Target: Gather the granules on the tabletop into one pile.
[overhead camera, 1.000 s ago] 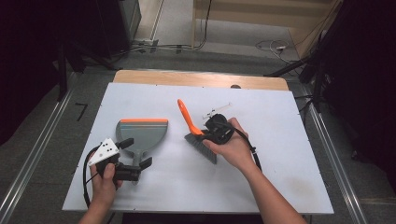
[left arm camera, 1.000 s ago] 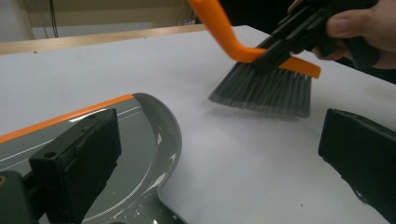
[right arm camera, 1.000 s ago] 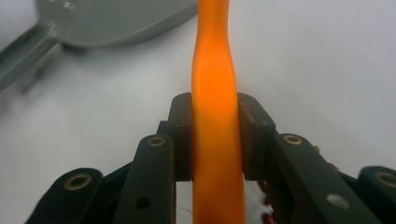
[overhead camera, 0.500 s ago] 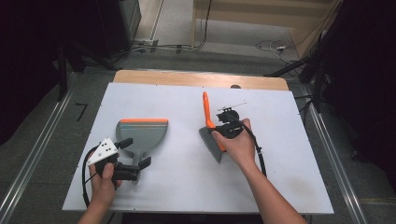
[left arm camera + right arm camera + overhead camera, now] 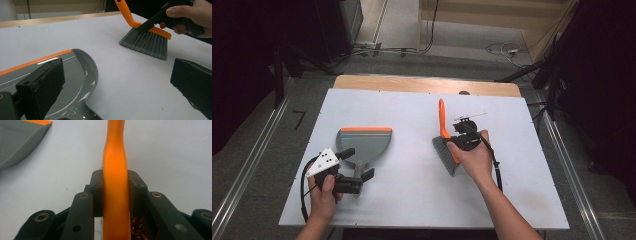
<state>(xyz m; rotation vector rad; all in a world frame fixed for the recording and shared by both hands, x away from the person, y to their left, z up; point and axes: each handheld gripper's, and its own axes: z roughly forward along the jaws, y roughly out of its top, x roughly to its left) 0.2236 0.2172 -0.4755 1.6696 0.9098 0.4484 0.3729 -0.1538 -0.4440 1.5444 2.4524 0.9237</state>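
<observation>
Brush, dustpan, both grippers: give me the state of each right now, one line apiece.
Brush: clamped at its orange handle, bristles toward the dustpan, handle pointing at the table's far edge.
Dustpan: flat on the table, orange lip on the far side, handle toward the person.
Right gripper: shut on the brush handle.
Left gripper: open, jaws on either side of the dustpan's handle end, gripping nothing.

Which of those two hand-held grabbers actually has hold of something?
The right gripper: its fingers clamp the orange brush. The left gripper sits open around the dustpan handle.
</observation>
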